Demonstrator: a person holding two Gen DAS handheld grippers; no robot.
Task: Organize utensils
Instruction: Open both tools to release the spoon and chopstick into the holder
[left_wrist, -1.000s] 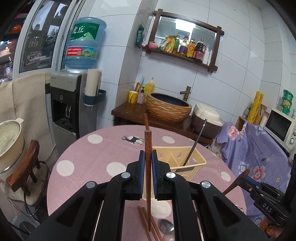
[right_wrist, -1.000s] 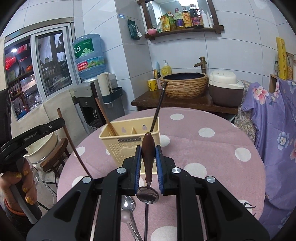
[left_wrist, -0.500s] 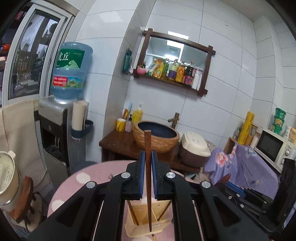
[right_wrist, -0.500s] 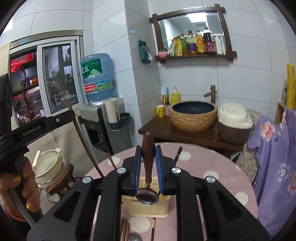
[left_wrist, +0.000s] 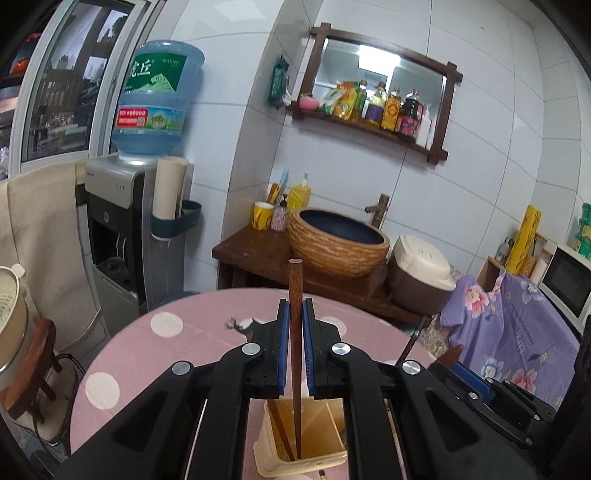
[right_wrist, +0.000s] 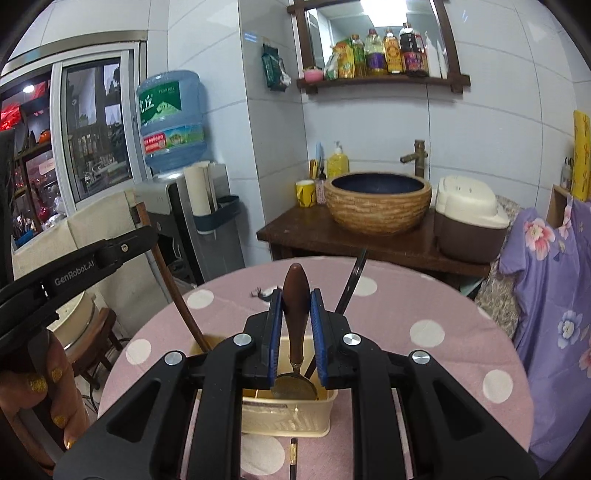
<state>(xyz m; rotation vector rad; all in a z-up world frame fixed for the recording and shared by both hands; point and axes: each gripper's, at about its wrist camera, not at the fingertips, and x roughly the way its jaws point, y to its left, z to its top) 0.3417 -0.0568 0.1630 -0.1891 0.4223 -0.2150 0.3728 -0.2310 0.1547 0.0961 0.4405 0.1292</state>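
My left gripper (left_wrist: 294, 314) is shut on a brown wooden chopstick (left_wrist: 294, 295) held upright, its lower tip inside the cream utensil basket (left_wrist: 269, 458) beside another chopstick. My right gripper (right_wrist: 296, 306) is shut on a spoon with a dark wooden handle (right_wrist: 295, 295); its metal bowl (right_wrist: 294, 386) hangs at the rim of the same basket (right_wrist: 284, 421). A black-handled utensil (right_wrist: 351, 284) leans in the basket. The left gripper and its chopstick (right_wrist: 166, 273) show at the left of the right wrist view.
The basket stands on a round table with a pink polka-dot cloth (right_wrist: 424, 306). A black chopstick (right_wrist: 293, 452) lies on the cloth in front of the basket. Behind are a water dispenser (left_wrist: 125, 221), a woven basin (left_wrist: 338, 242) and a rice cooker (left_wrist: 421, 273).
Both grippers rose above the table, then came down over the basket. The chopstick's tip has gone into the basket and the spoon's bowl has dropped to its rim.
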